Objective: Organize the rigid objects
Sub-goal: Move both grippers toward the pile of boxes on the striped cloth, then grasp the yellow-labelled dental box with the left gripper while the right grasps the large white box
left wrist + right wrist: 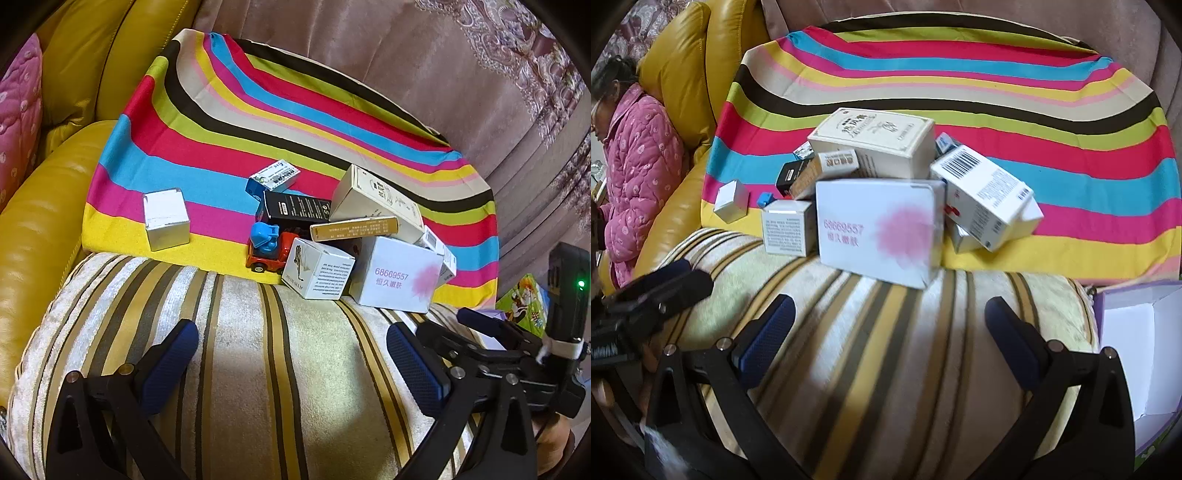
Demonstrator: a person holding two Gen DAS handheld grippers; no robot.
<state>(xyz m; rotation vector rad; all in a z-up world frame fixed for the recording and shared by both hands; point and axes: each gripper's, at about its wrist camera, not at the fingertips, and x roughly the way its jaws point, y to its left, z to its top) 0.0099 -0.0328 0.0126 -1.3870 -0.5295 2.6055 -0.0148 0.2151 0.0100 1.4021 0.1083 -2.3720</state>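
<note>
— Boxes [354, 240], where do they sit from the left gripper [291, 365]?

— Piled ahead of it and a bit to its right, on the near edge of the striped cloth [221, 110], where it meets the striped cushion [240, 350]. Nearest its right finger is the white box with pink print [395, 273]. Left of that lies a small white box [317, 273], touching it. Behind them a gold box [354, 228] rests across a black box [295, 208], and a cream box [373, 199] leans tilted on top.

— Any toy?

— A red toy car [271, 251] with a blue top, ahead of the gap between the fingers, against the small white box.

— And off by itself?

— A silver cube [166, 218], ahead of the left finger, well apart from the pile.

— How do the left jaws stand?

— Spread wide, nothing between them, low over the cushion.

— The right gripper [886, 343]?

— Also spread wide and holding nothing. The pink-print box [879, 229] is straight ahead of it, on the cloth edge. A barcode box [982, 199] lies tilted ahead of its right finger, leaning on the pile. The cream box [871, 142] tops the heap.

— What else is beside it?

— An open white carton [1137, 350] just to its right. The other gripper shows at its left, and farther left a person in a pink jacket [639, 166] sits on the yellow sofa [687, 74].
</note>
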